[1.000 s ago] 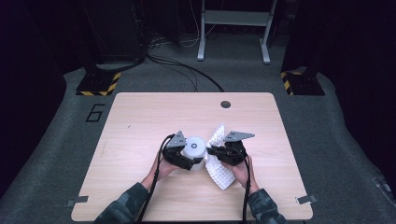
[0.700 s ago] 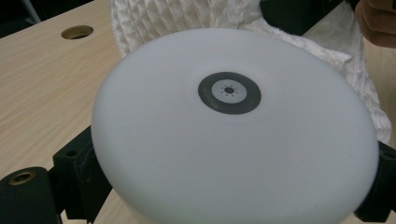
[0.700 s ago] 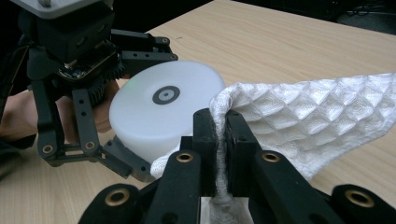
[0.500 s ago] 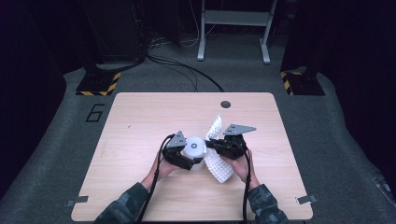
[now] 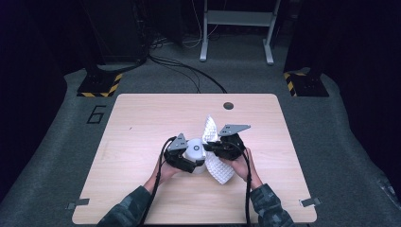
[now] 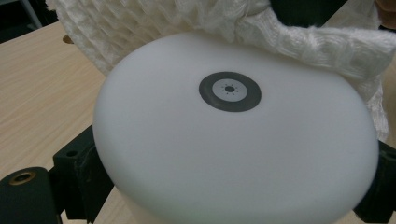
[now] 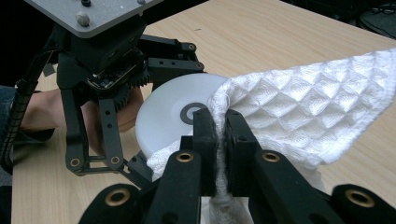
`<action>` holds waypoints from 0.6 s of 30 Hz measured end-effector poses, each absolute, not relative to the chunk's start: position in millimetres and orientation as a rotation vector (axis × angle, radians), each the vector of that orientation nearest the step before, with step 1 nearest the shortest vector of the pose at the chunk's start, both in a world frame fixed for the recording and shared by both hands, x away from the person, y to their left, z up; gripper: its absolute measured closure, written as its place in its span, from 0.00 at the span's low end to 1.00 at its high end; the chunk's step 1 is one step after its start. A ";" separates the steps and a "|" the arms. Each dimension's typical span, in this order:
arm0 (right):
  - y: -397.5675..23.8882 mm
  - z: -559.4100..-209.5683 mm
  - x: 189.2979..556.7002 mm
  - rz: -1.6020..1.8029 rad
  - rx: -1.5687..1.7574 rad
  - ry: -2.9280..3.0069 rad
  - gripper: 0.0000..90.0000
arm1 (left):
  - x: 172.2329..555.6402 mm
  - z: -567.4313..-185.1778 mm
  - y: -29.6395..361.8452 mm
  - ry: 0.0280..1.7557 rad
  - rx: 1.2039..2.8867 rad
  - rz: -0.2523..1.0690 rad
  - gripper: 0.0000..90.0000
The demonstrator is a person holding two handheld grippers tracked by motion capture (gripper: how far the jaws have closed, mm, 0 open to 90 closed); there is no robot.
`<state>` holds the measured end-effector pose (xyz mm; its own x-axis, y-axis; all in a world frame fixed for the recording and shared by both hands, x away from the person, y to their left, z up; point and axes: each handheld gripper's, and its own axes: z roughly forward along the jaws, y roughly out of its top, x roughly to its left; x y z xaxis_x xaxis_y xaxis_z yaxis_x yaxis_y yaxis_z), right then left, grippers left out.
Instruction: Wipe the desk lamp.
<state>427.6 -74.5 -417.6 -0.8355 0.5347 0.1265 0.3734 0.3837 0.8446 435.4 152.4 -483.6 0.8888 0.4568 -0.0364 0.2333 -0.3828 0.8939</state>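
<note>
1. The white round device (image 6: pixel 233 140) sits near the middle of the table (image 5: pixel 142 118), clamped between the jaws of the left gripper (image 5: pixel 187 156).
2. The white waffle cloth (image 7: pixel 303 107) lies against its top edge, pinched tight in the closed right gripper (image 7: pixel 221 140).
3. Risk, as I judge it: the smooth shell could slip or twist in the jaws if the cloth drags hard; the thin pinch could lose the cloth.
4. Readable marks: a "6" (image 5: pixel 96 114) on the floor; the device bears only a dark ring symbol (image 6: pixel 229 91).

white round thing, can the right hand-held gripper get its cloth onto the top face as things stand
Probably yes. The right hand-held gripper is shut on the cloth, which already drapes against the white round thing; the left hand-held gripper holds its sides, leaving the top bare.
</note>
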 end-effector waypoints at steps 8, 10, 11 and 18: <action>-74.0 -417.4 426.7 1.435 0.826 2.468 0.95 | 432.8 -489.6 155.8 0.506 1.942 0.273 0.08; -73.7 -417.1 426.5 1.432 0.829 2.469 0.95 | 432.6 -494.0 155.6 0.515 1.939 0.276 0.08; -73.7 -417.1 426.5 1.432 0.829 2.469 0.95 | 432.6 -494.0 155.6 0.515 1.939 0.276 0.08; -73.6 -417.3 426.5 1.432 0.832 2.466 0.95 | 431.0 -502.8 155.4 0.529 1.951 0.272 0.07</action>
